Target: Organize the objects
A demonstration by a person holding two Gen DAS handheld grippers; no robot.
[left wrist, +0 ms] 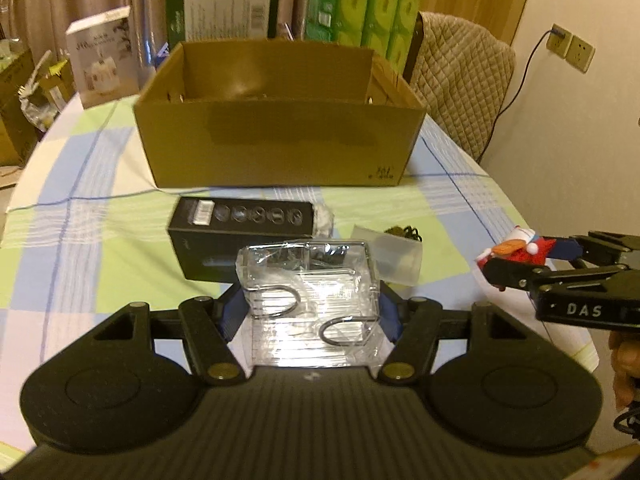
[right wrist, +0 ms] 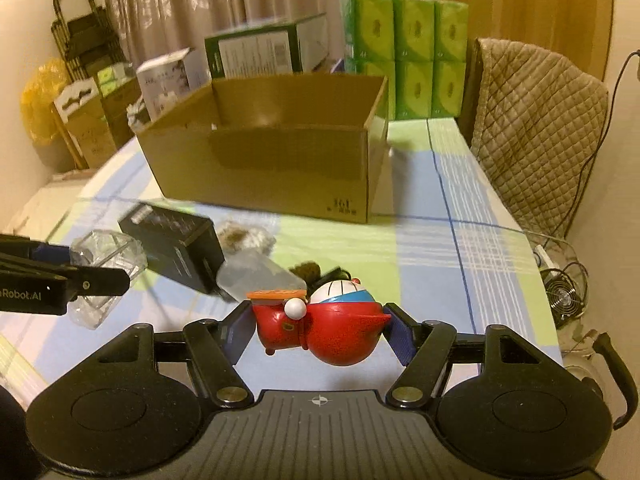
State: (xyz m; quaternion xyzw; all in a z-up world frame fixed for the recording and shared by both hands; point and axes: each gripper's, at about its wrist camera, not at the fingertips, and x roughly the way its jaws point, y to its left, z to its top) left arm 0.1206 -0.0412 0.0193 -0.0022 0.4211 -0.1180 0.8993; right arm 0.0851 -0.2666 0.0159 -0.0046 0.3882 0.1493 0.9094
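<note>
My left gripper (left wrist: 310, 312) is shut on a clear plastic-wrapped box with metal hooks (left wrist: 310, 280), held above the table; the same box (right wrist: 106, 258) shows at the left of the right wrist view. My right gripper (right wrist: 318, 328) is shut on a red and white cartoon figurine (right wrist: 324, 328), which lies on its side between the pads; that figurine (left wrist: 520, 246) appears at the right of the left wrist view. An open cardboard box (left wrist: 280, 136) (right wrist: 272, 160) stands further back on the checked tablecloth. A black product box (left wrist: 236, 240) (right wrist: 180, 248) lies in front of it.
A frosted plastic piece (left wrist: 400, 256) (right wrist: 256, 276) and a small dark tangle (left wrist: 404, 234) lie beside the black box. Green tissue packs (right wrist: 408, 60), a green carton (left wrist: 224, 12) and a white carton (left wrist: 104, 56) stand behind. A quilted chair (right wrist: 536, 132) is at the right.
</note>
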